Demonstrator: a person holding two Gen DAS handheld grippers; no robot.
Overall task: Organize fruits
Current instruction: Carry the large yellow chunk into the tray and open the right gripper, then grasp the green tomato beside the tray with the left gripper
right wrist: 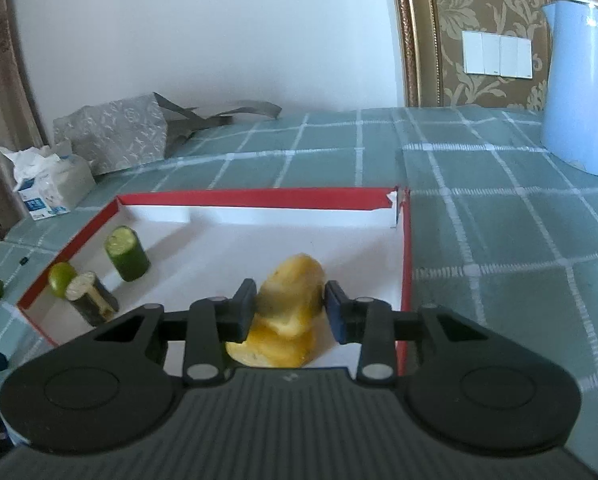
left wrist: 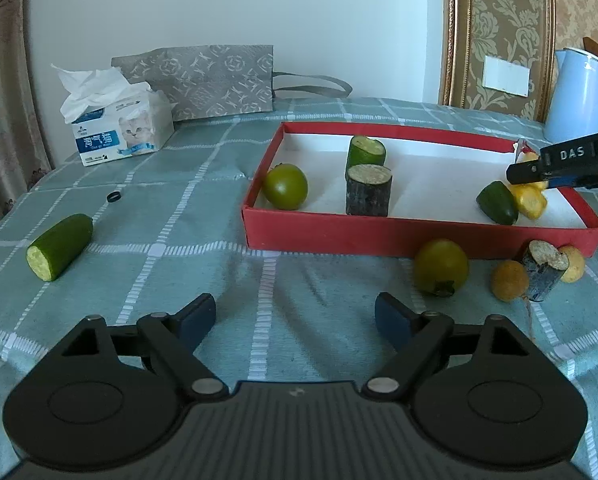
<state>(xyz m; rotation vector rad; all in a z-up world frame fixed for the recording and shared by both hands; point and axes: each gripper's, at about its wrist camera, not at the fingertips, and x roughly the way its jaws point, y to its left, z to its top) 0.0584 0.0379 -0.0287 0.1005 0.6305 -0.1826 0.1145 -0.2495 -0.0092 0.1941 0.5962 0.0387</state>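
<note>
Right claw [right wrist: 291, 306] closed on the yellow corn piece [right wrist: 289, 292], pads pressed to either flank, held over the near right corner of the red box [right wrist: 259, 197], with more yellow beneath it that may be a second piece or the same one; cannot tell. Probably light and stiff at the core but knobbly and a little slick on the kernels, so best pinched across the middle, as now, not by a tapered end. Inside the box already: an upright cucumber stub [right wrist: 126, 254], a dark sugarcane chunk [right wrist: 93, 298], a green tomato [right wrist: 61, 278] and, in the left view, a green wedge [left wrist: 497, 203] just beside the corn. Left claw [left wrist: 295, 314] wide open and empty, hovering over the checked surface [left wrist: 179, 216]. Still outside the box: a cucumber half [left wrist: 59, 247] well to the left, a second green tomato [left wrist: 441, 267], two small yellow fruits [left wrist: 509, 280] and another cane piece [left wrist: 543, 270] against the front wall. Round ones likely to roll, so grip across the widest part; cane hard and heavier, safe to squeeze. Tissue box [left wrist: 121, 130], patterned bag [left wrist: 211, 80] and blue kettle [left wrist: 579, 96] at the back edge.
</note>
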